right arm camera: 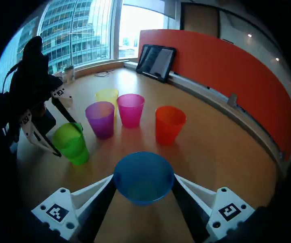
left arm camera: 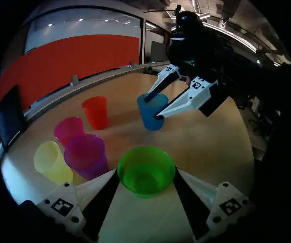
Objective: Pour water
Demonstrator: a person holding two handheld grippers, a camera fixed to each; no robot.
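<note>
A green cup (left arm camera: 145,172) stands upright on the wooden table (left arm camera: 210,141), and my left gripper (left arm camera: 146,177) is shut on it, one finger pressing each side. A blue cup (right arm camera: 144,178) stands upright between the fingers of my right gripper (right arm camera: 144,181), which is shut on it. In the left gripper view the right gripper (left arm camera: 152,107) holds the blue cup (left arm camera: 151,112) farther back on the table. In the right gripper view the left gripper (right arm camera: 67,138) holds the green cup (right arm camera: 71,143) at the left. I cannot tell the water level in either cup.
Four more cups stand in a cluster: orange (right arm camera: 169,123), pink (right arm camera: 130,109), purple (right arm camera: 101,119) and yellow (right arm camera: 107,97). A tablet (right arm camera: 157,60) leans against the red wall. The person's dark sleeve (right arm camera: 28,81) is behind the left gripper.
</note>
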